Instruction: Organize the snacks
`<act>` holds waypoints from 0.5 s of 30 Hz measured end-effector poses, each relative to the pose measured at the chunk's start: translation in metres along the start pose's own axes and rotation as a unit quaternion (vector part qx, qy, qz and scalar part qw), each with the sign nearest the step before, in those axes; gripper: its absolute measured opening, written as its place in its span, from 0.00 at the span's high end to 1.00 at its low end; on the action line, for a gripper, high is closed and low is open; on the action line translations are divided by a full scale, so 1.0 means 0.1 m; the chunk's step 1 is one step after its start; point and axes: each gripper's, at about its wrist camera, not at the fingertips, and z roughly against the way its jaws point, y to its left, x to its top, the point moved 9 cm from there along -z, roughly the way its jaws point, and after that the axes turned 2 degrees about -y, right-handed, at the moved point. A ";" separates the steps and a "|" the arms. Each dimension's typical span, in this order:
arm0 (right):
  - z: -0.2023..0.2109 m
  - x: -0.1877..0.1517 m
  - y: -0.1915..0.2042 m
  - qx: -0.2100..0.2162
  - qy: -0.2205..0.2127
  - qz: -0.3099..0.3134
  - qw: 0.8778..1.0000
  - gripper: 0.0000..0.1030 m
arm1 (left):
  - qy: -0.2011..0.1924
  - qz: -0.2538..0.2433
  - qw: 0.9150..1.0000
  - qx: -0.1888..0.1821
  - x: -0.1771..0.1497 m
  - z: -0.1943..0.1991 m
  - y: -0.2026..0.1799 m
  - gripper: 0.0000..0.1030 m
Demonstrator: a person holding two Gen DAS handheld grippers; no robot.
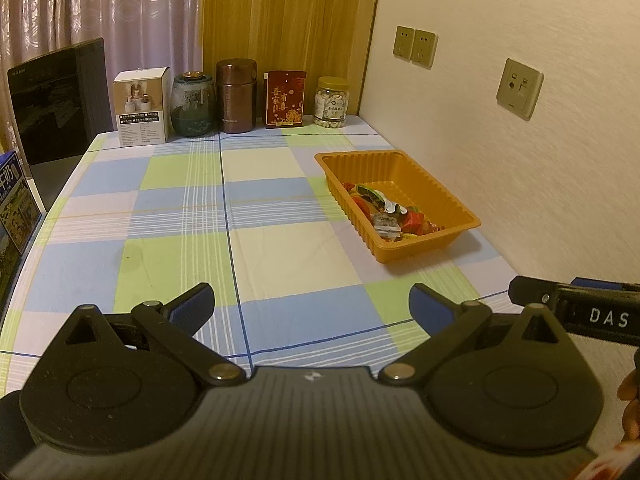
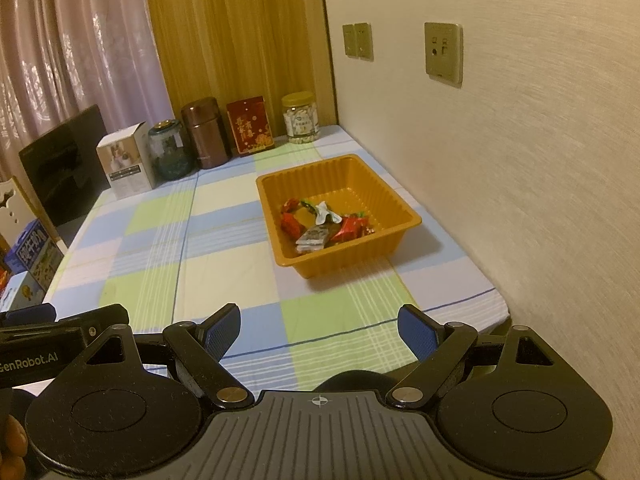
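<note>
Snacks in ribbed plastic tray.

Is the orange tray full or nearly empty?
Nearly empty. The orange tray holds only a few wrapped snacks gathered at its near end; much of its floor is bare.
</note>
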 end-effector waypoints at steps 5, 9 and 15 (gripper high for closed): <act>0.00 0.00 -0.01 -0.001 0.001 0.000 1.000 0.17 | 0.000 0.000 1.000 0.000 -0.01 -0.01 0.00 0.00; 0.00 0.00 -0.01 -0.001 0.000 -0.001 1.000 0.17 | 0.000 0.000 1.000 0.000 -0.01 0.00 0.00 0.00; 0.00 0.00 -0.01 -0.001 0.000 -0.001 1.000 0.17 | 0.000 -0.001 1.000 0.001 -0.01 -0.01 0.00 0.00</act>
